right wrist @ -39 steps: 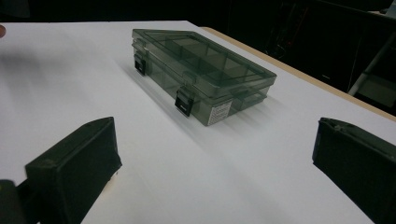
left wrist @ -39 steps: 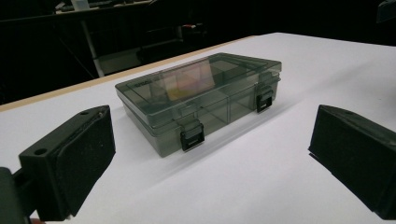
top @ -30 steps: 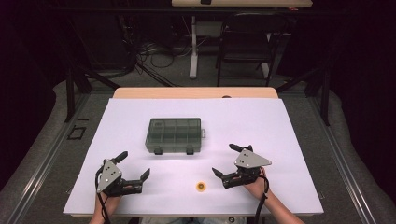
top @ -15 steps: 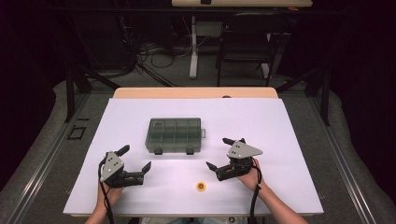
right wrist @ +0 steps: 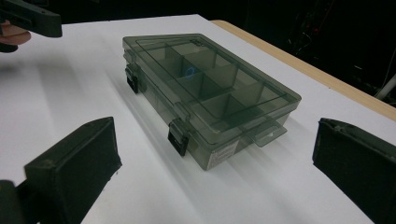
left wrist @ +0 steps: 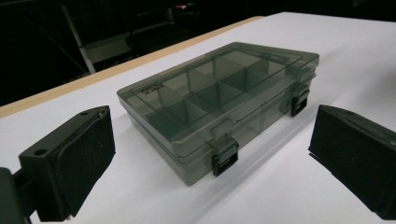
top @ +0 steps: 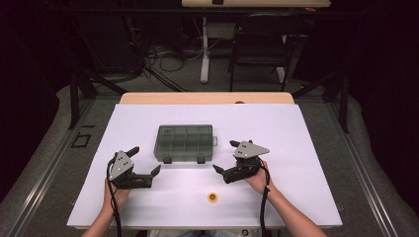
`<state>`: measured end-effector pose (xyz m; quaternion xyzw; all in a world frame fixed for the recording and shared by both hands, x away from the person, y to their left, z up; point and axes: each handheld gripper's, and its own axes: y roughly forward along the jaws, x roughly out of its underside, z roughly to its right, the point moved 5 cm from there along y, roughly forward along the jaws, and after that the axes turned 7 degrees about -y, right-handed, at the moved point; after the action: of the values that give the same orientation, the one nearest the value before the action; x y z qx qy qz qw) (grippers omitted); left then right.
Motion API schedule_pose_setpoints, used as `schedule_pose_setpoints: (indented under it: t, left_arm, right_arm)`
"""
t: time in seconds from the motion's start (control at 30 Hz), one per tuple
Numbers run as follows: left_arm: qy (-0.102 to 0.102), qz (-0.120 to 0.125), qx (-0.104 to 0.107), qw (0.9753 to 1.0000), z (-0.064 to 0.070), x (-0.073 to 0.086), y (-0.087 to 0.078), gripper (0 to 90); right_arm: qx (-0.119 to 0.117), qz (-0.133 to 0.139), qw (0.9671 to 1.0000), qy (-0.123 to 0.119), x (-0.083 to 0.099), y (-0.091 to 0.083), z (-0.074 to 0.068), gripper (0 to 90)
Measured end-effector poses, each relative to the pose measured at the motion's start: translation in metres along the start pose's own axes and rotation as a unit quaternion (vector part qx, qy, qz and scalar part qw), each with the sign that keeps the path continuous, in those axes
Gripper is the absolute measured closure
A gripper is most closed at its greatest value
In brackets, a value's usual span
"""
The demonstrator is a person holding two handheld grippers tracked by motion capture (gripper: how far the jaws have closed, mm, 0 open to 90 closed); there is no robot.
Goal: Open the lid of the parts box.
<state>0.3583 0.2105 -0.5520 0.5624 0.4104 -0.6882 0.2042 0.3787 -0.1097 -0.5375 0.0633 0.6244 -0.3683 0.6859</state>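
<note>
Two tools flank a smoky clear plastic box that sits shut near the middle of the white worktop. The left tool is near the box's front left corner, the right tool just off its front right corner. Both have their jaws spread wide and hold nothing; neither touches the box.

The box looks light and stiff, a thin-walled organiser with dividers inside, and its smooth lid would likely be slippery under the pads. It should slide easily on the worktop if pushed from one side alone, so bracing it with one tool while the other works seems wise. The two black latches on the front wall are the natural places to take hold for opening; for lifting, the short ends offer flat faces (the lid itself may flex).

The high view adds a small yellow round thing on the worktop nearer the person than the box, between the two hands. The left gripper view gives the latches close up, both apparently snapped down, and compartments that look empty. The right gripper view brings out a clear hanging tab on the box's short end and a faint blue ring under the lid, whether a reflection or a small part I cannot tell.
</note>
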Motion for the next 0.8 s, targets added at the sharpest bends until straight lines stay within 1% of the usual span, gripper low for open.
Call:
schedule_pose_setpoints:
  t: [0.13, 0.2, 0.3, 0.33, 0.43, 0.47, 0.57, 0.6, 0.67, 0.7, 0.73, 0.77, 0.8]
  left_arm:
    - [-0.005, -0.007, 0.007, 0.9999, -0.008, -0.001, 0.004, 0.2]
    - [-0.008, -0.010, 0.014, 0.9998, -0.011, -0.003, 0.006, 0.3]
    - [-0.006, -0.014, 0.013, 0.9998, -0.014, -0.004, 0.009, 0.3]
    - [-0.008, -0.013, 0.017, 0.9997, -0.016, -0.004, 0.011, 0.3]
    - [-0.008, -0.018, 0.014, 0.9997, -0.020, -0.005, 0.015, 0.3]
    - [-0.007, -0.023, 0.003, 0.9997, -0.021, -0.005, 0.017, 0.3]
    - [-0.009, -0.036, -0.006, 0.9993, -0.026, -0.005, 0.022, 0.2]
    - [-0.008, -0.037, -0.005, 0.9993, -0.026, -0.005, 0.024, 0.3]
    - [-0.007, -0.042, -0.003, 0.9991, -0.027, -0.006, 0.026, 0.3]
    - [0.003, -0.048, 0.004, 0.9988, -0.027, -0.007, 0.027, 0.3]
    - [0.008, -0.049, 0.008, 0.9987, -0.027, -0.007, 0.028, 0.3]
    - [0.008, -0.049, 0.008, 0.9987, -0.027, -0.007, 0.028, 0.3]
    - [0.017, -0.052, 0.028, 0.9981, -0.026, -0.007, 0.030, 0.4]
  right_arm:
    - [-0.005, -0.003, 1.0000, -0.001, -0.002, 0.005, 0.002, 0.0]
    - [-0.010, -0.007, 0.9999, 0.000, -0.004, 0.008, 0.003, 0.0]
    - [-0.012, -0.013, 0.9998, -0.003, -0.005, 0.011, 0.004, 0.0]
    - [-0.016, -0.014, 0.9998, 0.000, -0.007, 0.014, 0.006, 0.0]
    - [-0.018, -0.017, 0.9997, -0.001, -0.008, 0.018, 0.008, 0.0]
    - [-0.018, -0.017, 0.9997, -0.001, -0.008, 0.018, 0.008, 0.0]
    - [-0.020, -0.020, 0.9996, 0.001, -0.009, 0.021, 0.011, 0.0]
    - [-0.020, -0.021, 0.9996, 0.001, -0.009, 0.023, 0.011, 0.0]
    - [-0.022, -0.025, 0.9994, 0.000, -0.010, 0.025, 0.013, 0.0]
    - [-0.023, -0.031, 0.9993, 0.004, -0.010, 0.028, 0.016, 0.0]
    - [-0.024, -0.033, 0.9992, 0.004, -0.010, 0.028, 0.017, 0.0]
    - [-0.024, -0.033, 0.9992, 0.004, -0.010, 0.028, 0.017, 0.0]
    - [-0.024, -0.042, 0.9988, 0.001, -0.010, 0.031, 0.019, 0.0]
